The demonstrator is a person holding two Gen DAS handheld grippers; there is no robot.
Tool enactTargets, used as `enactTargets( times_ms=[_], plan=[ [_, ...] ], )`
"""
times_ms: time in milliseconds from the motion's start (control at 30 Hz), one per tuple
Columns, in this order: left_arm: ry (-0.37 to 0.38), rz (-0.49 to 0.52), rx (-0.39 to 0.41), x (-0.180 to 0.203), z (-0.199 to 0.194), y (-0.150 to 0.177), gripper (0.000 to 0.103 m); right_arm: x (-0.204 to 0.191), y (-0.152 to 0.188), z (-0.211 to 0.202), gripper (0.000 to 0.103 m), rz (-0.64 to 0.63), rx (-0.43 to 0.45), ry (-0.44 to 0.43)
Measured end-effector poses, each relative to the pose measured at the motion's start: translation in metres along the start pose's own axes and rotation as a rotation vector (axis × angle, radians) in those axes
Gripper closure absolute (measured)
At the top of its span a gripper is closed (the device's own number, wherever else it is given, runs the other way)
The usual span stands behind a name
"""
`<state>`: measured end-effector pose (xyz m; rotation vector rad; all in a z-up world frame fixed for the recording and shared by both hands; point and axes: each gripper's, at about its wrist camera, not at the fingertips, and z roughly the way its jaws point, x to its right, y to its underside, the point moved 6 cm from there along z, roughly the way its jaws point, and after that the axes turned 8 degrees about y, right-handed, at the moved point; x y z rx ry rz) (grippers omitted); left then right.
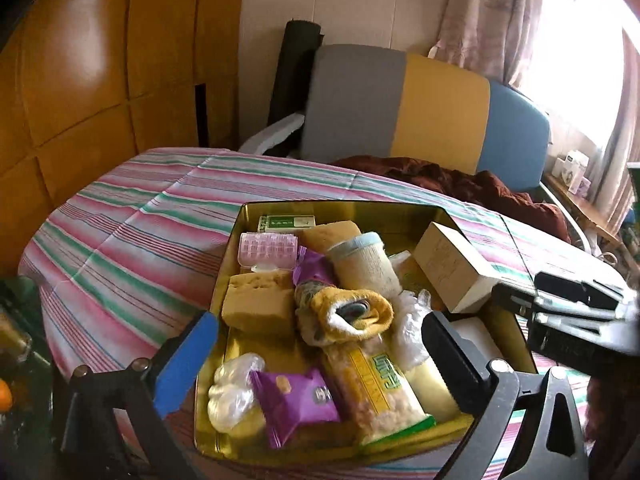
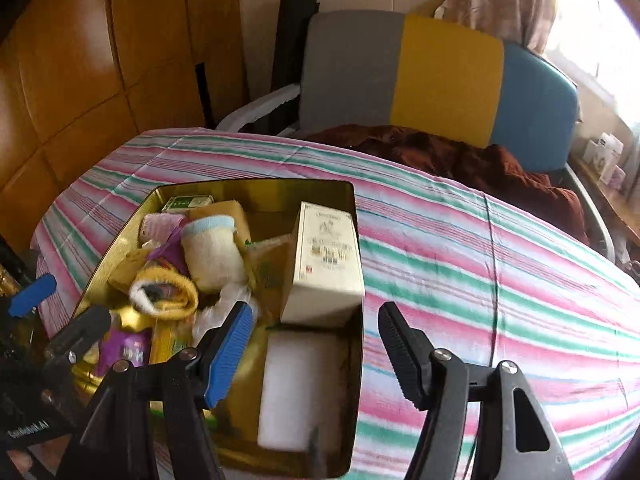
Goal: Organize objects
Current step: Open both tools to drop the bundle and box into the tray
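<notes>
A: Gold rectangular metal tin [image 1: 240, 248], lid off, set on pink-, green- and white-striped cloth [image 1: 132, 232]; packed with small goods.

B: Contents, left wrist view: tan porous sponge block [image 1: 258, 304] at 9 o'clock of centre; rolled yellow sock [image 1: 352, 312] at centre; cream sock with pale blue cuff [image 1: 366, 260] at 12 o'clock; purple foil snack packet [image 1: 300, 402] at 6 o'clock; pink plastic hair roller [image 1: 267, 249] at 11 o'clock.

A: Cream cardboard box with printed label [image 2: 324, 264], tilted, leaning at tin's right wall, 2 o'clock. White foam block [image 2: 300, 390] lying flat at 5 o'clock, directly below box.

B: Left gripper [image 1: 316, 364]: jaws spread wide above tin, nothing between pads, blue pad at 8 o'clock, black pad at 4 o'clock.

A: Right gripper [image 2: 316, 354]: jaws moderately apart, nothing gripped; blue pad over tin interior, black ribbed pad outside right wall, straddling rim above foam block.

B: Background at 12 o'clock: grey, yellow and blue padded chair back [image 2: 404, 76].
</notes>
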<state>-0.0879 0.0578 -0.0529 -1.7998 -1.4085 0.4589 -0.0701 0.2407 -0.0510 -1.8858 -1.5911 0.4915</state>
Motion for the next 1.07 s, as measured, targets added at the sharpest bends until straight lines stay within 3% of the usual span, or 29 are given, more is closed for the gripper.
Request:
enactTargets(
  times_ms=[300, 500, 733, 1067],
  plan=[
    [-0.049, 0.0, 0.043, 0.011, -0.028, 0.01, 0.0, 0.007, 0.038, -0.024, 0.037, 0.043, 0.052, 0.07],
    [-0.072, -0.038, 0.017, 0.009, -0.029, 0.022, 0.0, 0.016, 0.052, -0.022, 0.037, 0.066, 0.037, 0.088],
    [-0.117, -0.027, 0.049, 0.008, -0.034, 0.023, 0.0, 0.019, 0.054, -0.024, 0.037, 0.073, 0.038, 0.088],
    [-0.116, -0.019, 0.044, 0.006, -0.032, 0.025, 0.001, 0.011, 0.05, -0.027, 0.037, 0.053, 0.053, 0.082]
  ],
)
